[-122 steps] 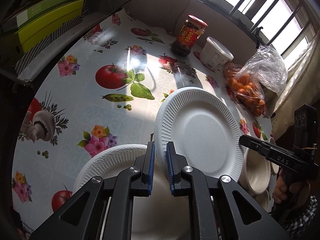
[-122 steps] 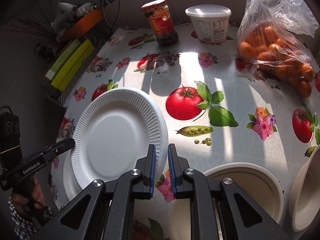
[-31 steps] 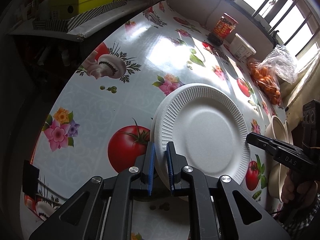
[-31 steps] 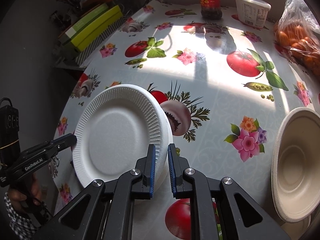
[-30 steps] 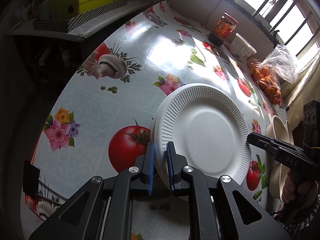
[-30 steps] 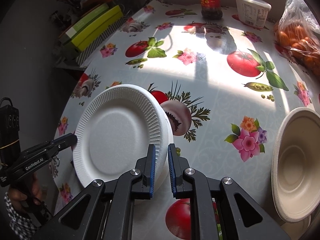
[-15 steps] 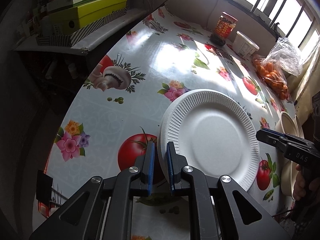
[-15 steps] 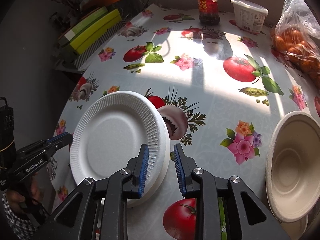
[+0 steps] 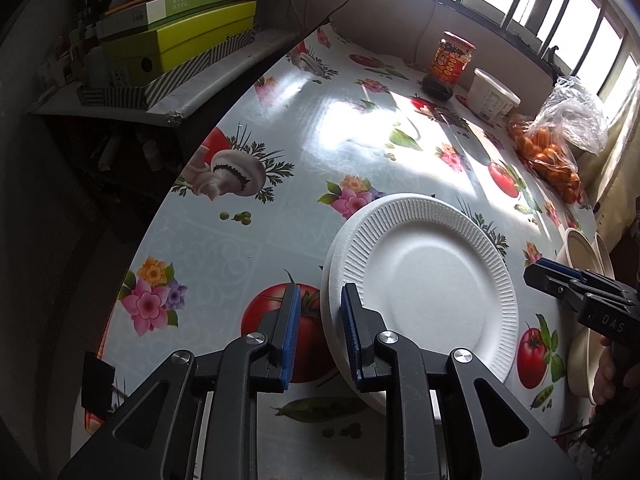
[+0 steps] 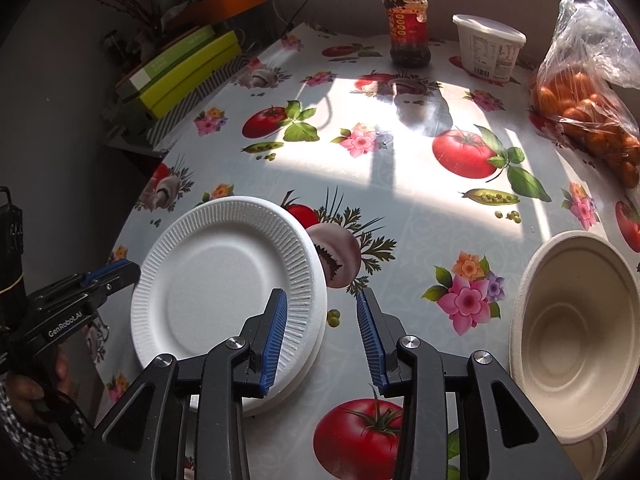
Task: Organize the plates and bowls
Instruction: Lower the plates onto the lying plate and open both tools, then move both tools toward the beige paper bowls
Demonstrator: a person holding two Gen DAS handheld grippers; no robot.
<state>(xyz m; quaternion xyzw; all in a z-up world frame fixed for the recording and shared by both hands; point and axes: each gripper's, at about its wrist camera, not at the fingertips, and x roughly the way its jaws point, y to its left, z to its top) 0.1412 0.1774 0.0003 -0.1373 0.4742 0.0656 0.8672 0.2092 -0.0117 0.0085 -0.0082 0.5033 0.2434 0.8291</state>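
A white ribbed paper plate (image 9: 428,280) lies stacked on another white plate on the table; it also shows in the right wrist view (image 10: 224,284). My left gripper (image 9: 318,334) is open, its jaws apart on either side of the stack's near rim. My right gripper (image 10: 322,334) is open wide and empty at the stack's right rim. Beige paper bowls (image 10: 568,364) sit to the right; they show at the far right of the left wrist view (image 9: 580,248).
The flowered tablecloth (image 10: 400,184) covers a round table. At the back stand a red jar (image 10: 408,26), a white tub (image 10: 488,46) and a bag of oranges (image 10: 588,120). Green boxes (image 9: 176,44) lie on a shelf beyond the left edge.
Both grippers carried the plate onto the other plate and let go. The right gripper opened wide; the left opened slightly and both pulled back a little.
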